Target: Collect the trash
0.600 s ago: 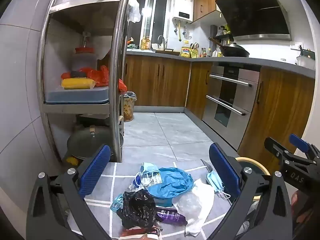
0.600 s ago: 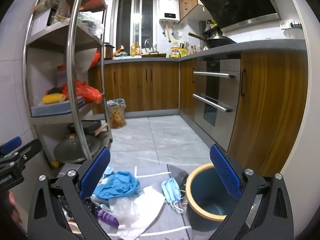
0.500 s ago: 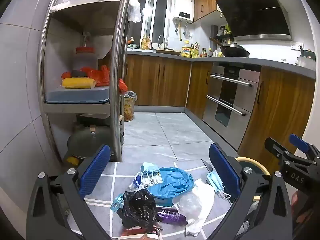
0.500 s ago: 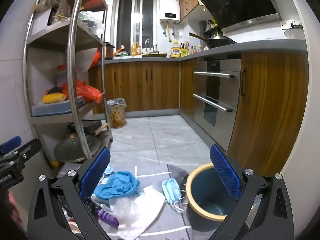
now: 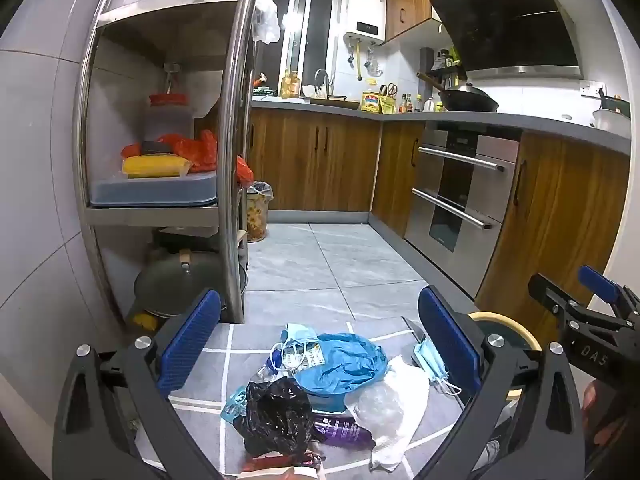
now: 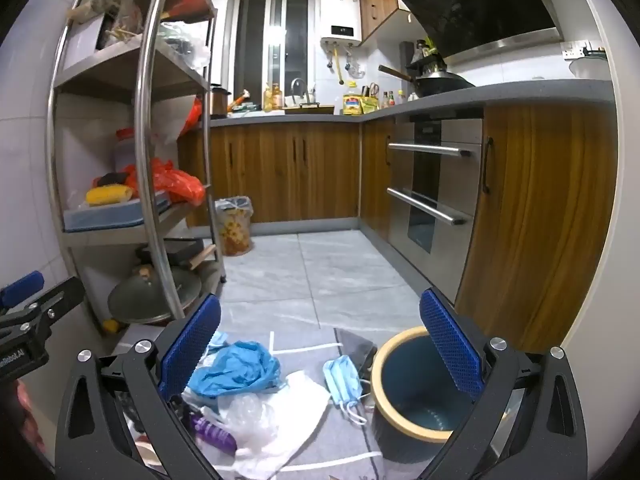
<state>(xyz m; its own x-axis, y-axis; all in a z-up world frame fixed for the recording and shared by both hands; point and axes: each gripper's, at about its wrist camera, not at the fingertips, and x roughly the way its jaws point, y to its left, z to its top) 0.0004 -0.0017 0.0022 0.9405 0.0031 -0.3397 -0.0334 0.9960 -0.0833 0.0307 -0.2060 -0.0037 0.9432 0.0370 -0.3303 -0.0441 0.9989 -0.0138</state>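
Left wrist view: we hold the left gripper [image 5: 318, 336] spread wide and empty above the litter on the grey floor mat with white lines [image 5: 208, 360]. The pile consists of a crumpled blue plastic bag [image 5: 344, 364], a black plastic bag [image 5: 276, 416], a purple bottle lying on its side [image 5: 340, 432], a white plastic sheet [image 5: 400, 400] and a light-blue face mask [image 5: 430, 360]. The right gripper [image 5: 576, 320] shows at the right edge.

Right wrist view: we hold the right gripper [image 6: 320, 340] equally spread, pinching nothing. The round dark-blue bin with a tan rim [image 6: 416, 396] stands open on the mat, just beside the mask [image 6: 344, 380] and right of the pile. The blue bag [image 6: 236, 368] lies near the left pad.

Hazards, as we judge them: the items overlap, so closing on one film may drag its neighbours. The thin bags can slip from the pads. The mask loops may snag. A low approach may knock the bin.
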